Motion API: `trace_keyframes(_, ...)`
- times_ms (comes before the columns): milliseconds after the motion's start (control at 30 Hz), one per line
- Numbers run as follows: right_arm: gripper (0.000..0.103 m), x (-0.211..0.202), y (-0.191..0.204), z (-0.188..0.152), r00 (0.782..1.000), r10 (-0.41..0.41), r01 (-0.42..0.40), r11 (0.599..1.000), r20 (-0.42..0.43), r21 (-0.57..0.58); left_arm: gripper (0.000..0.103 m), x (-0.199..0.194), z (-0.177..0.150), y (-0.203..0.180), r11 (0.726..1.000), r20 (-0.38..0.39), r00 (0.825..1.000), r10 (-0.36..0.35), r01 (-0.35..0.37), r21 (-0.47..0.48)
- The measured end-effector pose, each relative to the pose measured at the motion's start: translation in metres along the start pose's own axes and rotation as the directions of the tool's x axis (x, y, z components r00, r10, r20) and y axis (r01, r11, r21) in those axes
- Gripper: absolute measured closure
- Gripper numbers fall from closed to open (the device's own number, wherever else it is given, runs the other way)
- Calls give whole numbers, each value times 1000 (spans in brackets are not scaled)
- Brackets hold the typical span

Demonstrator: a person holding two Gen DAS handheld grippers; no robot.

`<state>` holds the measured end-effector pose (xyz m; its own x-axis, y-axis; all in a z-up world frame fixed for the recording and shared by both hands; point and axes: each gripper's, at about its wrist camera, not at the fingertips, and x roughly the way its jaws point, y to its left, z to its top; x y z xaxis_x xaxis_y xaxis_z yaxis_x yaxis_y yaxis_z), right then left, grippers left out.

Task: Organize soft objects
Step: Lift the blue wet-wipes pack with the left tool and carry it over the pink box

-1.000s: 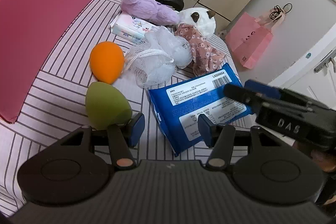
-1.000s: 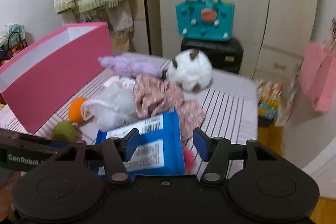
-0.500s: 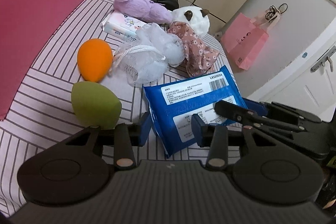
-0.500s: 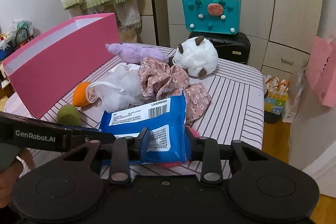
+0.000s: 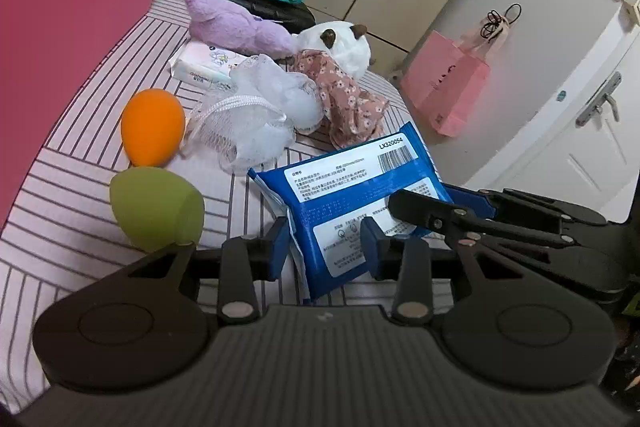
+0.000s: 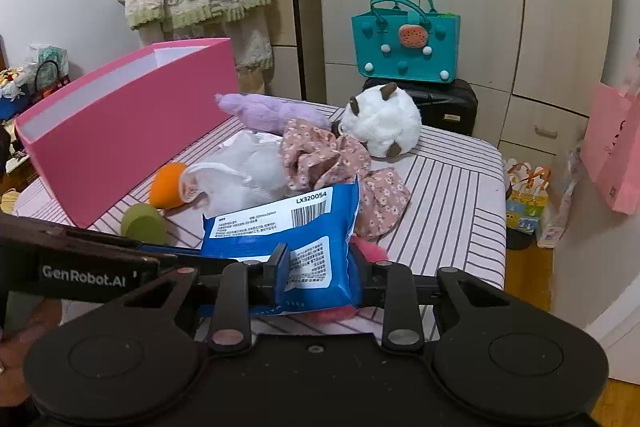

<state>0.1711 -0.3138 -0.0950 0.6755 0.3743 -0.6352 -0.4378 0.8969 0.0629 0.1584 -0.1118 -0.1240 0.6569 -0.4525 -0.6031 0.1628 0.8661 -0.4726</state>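
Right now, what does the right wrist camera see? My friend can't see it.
Both grippers grip a blue wipes pack; the right gripper is closing on it. Behind lie a green sponge, white mesh pouf, floral cloth, plush toys and a pink box.

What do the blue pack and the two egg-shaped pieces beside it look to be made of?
Blue pack: glossy plastic film, judging by its sheen, creases and printed label. Green egg and orange egg: probably matte foam sponge, smooth and without shine.
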Motion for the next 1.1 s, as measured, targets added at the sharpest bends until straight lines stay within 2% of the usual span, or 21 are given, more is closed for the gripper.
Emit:
trace_keyframes(167,66,-17,13,1,1000,-17,17,999,22,-28,66,-18,2,-4,999,-5,1000,-18,18,38)
trace_keyframes(367,62,-31,25,3,1000,13,-12,999,6,-30,66,-39,6,-4,992,-48,998,-47,52,112)
trace_keyframes(567,59,-30,37,2,998,65,-65,998,-18,-16,66,-62,7,-8,971,-48,999,-16,27,237)
trace_keyframes(733,52,-11,33,2,995,96,-97,995,-37,-12,66,-58,11,-3,968,-54,999,7,6,251)
trace_keyframes(767,47,-8,33,2,994,101,-102,994,-39,-28,66,-56,11,-2,968,-55,998,11,3,252)
trace_keyframes(867,42,-6,38,4,995,79,-84,992,-54,-99,67,-48,11,2,973,-73,997,-5,22,228)
trace_keyframes(967,41,-8,45,4,997,44,-55,982,-64,-181,67,-44,9,5,978,-81,996,-23,39,205)
trace_keyframes(1100,41,-13,49,6,998,18,-31,978,-63,-207,68,-42,8,9,980,-87,995,-47,63,188)
